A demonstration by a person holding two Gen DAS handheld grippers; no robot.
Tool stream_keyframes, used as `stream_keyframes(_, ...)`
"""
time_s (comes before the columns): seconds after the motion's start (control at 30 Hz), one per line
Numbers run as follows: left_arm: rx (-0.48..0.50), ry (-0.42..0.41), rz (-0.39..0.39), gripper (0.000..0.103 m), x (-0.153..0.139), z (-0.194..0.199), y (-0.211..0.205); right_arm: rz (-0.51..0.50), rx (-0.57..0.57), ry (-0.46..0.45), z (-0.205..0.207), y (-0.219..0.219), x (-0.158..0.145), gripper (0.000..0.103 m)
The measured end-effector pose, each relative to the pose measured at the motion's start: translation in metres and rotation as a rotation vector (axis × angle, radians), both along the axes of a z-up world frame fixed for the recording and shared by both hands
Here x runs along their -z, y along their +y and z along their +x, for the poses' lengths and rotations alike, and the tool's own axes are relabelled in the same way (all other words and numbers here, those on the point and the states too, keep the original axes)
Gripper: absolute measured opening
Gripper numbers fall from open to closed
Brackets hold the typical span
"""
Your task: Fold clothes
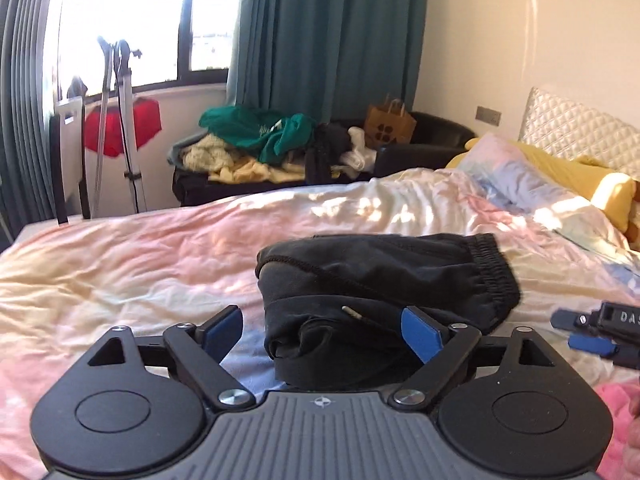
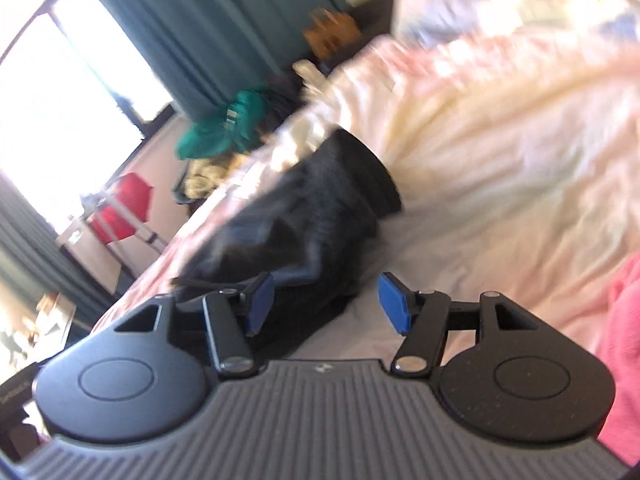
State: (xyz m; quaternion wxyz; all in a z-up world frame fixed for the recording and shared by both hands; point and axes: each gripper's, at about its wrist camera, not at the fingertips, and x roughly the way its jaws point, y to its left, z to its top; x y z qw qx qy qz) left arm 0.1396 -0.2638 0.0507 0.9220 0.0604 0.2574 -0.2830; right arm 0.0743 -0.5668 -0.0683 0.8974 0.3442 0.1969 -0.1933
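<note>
A folded pair of black shorts [image 1: 380, 276] with an elastic waistband lies on the pastel bed cover [image 1: 140, 264]. My left gripper [image 1: 322, 330] stands open right in front of them. The near end of the bundle reaches between its blue pads [image 1: 420, 332], which do not press on it. My right gripper [image 2: 327, 304] is open too, with nothing between its fingers. In its blurred, tilted view the black shorts [image 2: 320, 204] lie just ahead and to the left. The right gripper [image 1: 592, 332] also shows at the right edge of the left wrist view, beside the shorts.
A pink garment [image 2: 624, 340] lies at the near right of the bed. Pillows [image 1: 520, 176] and a yellow cushion sit by the quilted headboard. Beyond the bed a dark sofa holds a clothes pile [image 1: 260, 144] and a paper bag [image 1: 390, 122]. A tripod [image 1: 120, 120] stands by the window.
</note>
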Motion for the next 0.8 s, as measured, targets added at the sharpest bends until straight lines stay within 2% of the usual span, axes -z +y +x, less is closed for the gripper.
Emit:
stream_keyframes(0.07,-0.016,-0.007,-0.034,0.101,-0.017,-0.025,0.014,-0.081,-0.027,-0.018,-0.015,0.018,-0.021,0.062)
stream_keyframes(0.2,-0.032,-0.037,-0.109,0.103,-0.047,-0.067,0.043,-0.198,-0.085,-0.066,-0.044,0.052,-0.066,0.063)
stream_keyframes(0.27,-0.036,-0.066,-0.120,0.103,-0.059,-0.086,0.055,-0.237,-0.106,-0.095,-0.059,0.068,-0.083,0.071)
stream_keyframes(0.33,-0.044,-0.090,-0.112,0.103,-0.064,-0.103,0.064,-0.266,-0.121,-0.127,-0.071,0.085,-0.098,0.071)
stream_keyframes(0.37,-0.047,-0.102,-0.107,0.103,-0.066,-0.112,0.068,-0.283,-0.124,-0.138,-0.074,0.091,-0.102,0.078)
stream_keyframes(0.4,-0.050,-0.115,-0.103,0.103,-0.069,-0.121,0.072,-0.306,-0.129,-0.151,-0.079,0.098,-0.106,0.093)
stream_keyframes(0.47,-0.060,-0.139,-0.097,0.103,-0.070,-0.137,0.080,-0.356,-0.130,-0.176,-0.087,0.113,-0.111,0.103)
stream_keyframes(0.63,-0.084,-0.188,-0.083,0.103,-0.069,-0.165,0.094,-0.425,-0.109,-0.191,-0.094,0.136,-0.104,0.103)
stream_keyframes(0.8,-0.094,-0.208,-0.058,0.103,-0.054,-0.168,0.102,-0.430,-0.103,-0.164,-0.086,0.144,-0.083,0.103)
